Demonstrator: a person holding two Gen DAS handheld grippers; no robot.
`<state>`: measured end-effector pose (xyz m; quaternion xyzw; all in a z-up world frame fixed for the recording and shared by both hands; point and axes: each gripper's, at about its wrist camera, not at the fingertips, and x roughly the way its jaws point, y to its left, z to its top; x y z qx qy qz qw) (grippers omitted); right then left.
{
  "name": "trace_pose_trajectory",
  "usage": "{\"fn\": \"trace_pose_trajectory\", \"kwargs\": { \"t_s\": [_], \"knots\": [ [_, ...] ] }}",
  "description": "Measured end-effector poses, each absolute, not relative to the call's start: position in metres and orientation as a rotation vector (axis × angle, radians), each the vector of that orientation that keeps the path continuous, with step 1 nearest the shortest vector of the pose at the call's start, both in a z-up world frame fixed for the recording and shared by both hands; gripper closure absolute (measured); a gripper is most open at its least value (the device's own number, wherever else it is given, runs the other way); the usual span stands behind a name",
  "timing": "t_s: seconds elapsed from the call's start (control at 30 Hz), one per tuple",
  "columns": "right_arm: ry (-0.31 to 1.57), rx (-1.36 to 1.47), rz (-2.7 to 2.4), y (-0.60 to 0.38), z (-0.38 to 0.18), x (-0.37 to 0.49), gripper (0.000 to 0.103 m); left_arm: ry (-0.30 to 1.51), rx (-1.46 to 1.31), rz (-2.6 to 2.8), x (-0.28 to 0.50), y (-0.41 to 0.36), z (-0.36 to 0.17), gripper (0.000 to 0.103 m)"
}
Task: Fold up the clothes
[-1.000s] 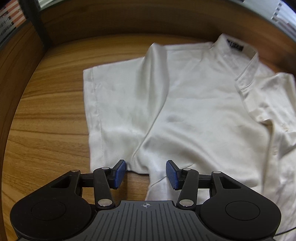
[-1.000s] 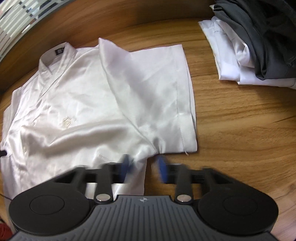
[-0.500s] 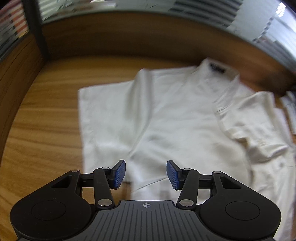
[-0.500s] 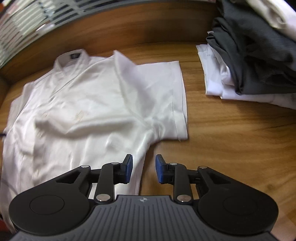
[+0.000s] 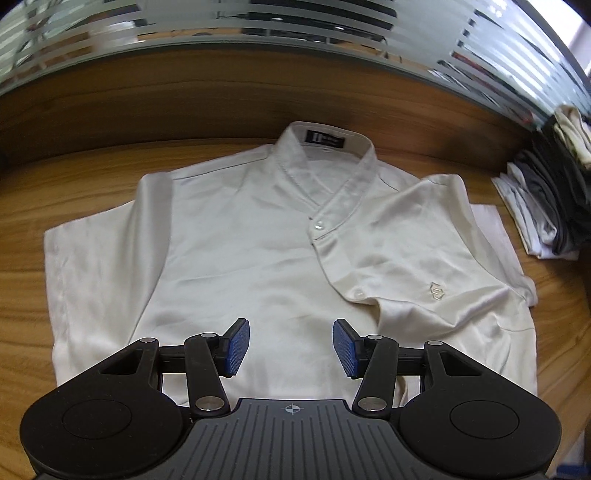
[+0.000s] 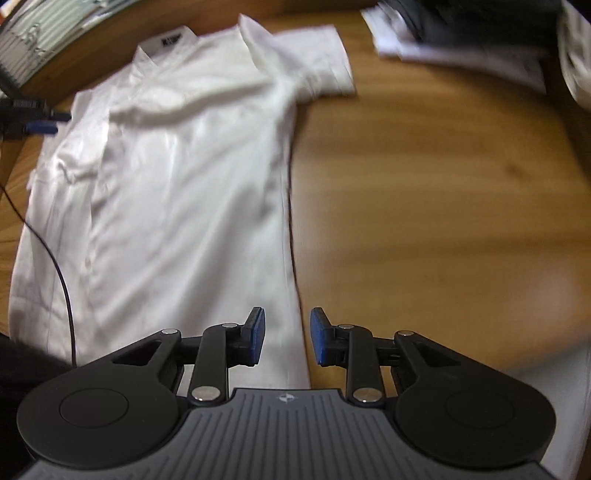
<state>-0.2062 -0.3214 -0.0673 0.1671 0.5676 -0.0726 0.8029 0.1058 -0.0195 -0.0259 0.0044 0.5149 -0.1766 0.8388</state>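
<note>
A white short-sleeved shirt (image 5: 258, 240) lies face up on the wooden table (image 5: 74, 177), its collar with a black label (image 5: 325, 140) at the far side. One sleeve lies flat at the left; the other is bunched at the right, near a small chest logo (image 5: 436, 290). My left gripper (image 5: 290, 332) hovers open above the chest, with nothing between its blue pads. In the blurred right wrist view the shirt (image 6: 184, 177) fills the left half. My right gripper (image 6: 287, 325) stands open over the shirt's right side edge, low on the body, and grips nothing.
A pile of folded white and dark grey clothes (image 5: 546, 199) sits at the table's far right, also seen as a blurred pile of clothes (image 6: 461, 33). A wooden ledge and striped glass run behind the table. A thin black cable (image 6: 62, 266) crosses the shirt's left side. Bare table (image 6: 424, 203) lies right of the shirt.
My left gripper has risen and shifted from the left armpit to over the chest, still open. My right gripper's jaws have parted, and it has drawn back from the right armpit down the side edge.
</note>
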Motion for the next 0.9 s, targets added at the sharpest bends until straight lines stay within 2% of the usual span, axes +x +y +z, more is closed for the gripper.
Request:
{"fn": "trace_pose_trajectory", "kwargs": {
  "t_s": [0.2,0.23,0.27,0.4,0.43,0.5,0.57,0.73,0.9],
  "knots": [
    [1.276,0.387,-0.222,-0.307,-0.098,-0.241,0.073,1.104,0.037,-0.384,0.107,-0.027,-0.028,0.050],
    [1.288,0.382,-0.231,-0.306,-0.103,-0.243,0.076,1.106,0.041,-0.384,0.108,-0.027,-0.028,0.050],
    [1.298,0.375,-0.234,-0.306,-0.107,-0.244,0.103,1.107,0.042,-0.383,0.108,-0.026,-0.028,0.050],
    [1.329,0.309,-0.279,-0.310,-0.114,-0.250,0.103,1.108,0.033,-0.371,0.112,-0.021,-0.027,0.050],
    [1.339,0.317,-0.273,-0.312,-0.114,-0.251,0.102,1.110,0.031,-0.369,0.114,-0.020,-0.027,0.050],
    [1.368,0.290,-0.260,-0.312,-0.112,-0.249,0.093,1.107,0.031,-0.376,0.118,-0.020,-0.025,0.050],
    [1.354,0.274,-0.252,-0.315,-0.102,-0.246,0.070,1.103,0.031,-0.387,0.122,-0.022,-0.024,0.050],
    [1.253,0.285,-0.232,-0.333,-0.065,-0.216,0.067,1.078,0.045,-0.418,0.134,-0.034,-0.023,0.050],
    [1.194,0.225,-0.185,-0.353,-0.045,-0.150,0.067,1.078,0.049,-0.447,0.151,-0.047,-0.028,0.050]
  ]
}}
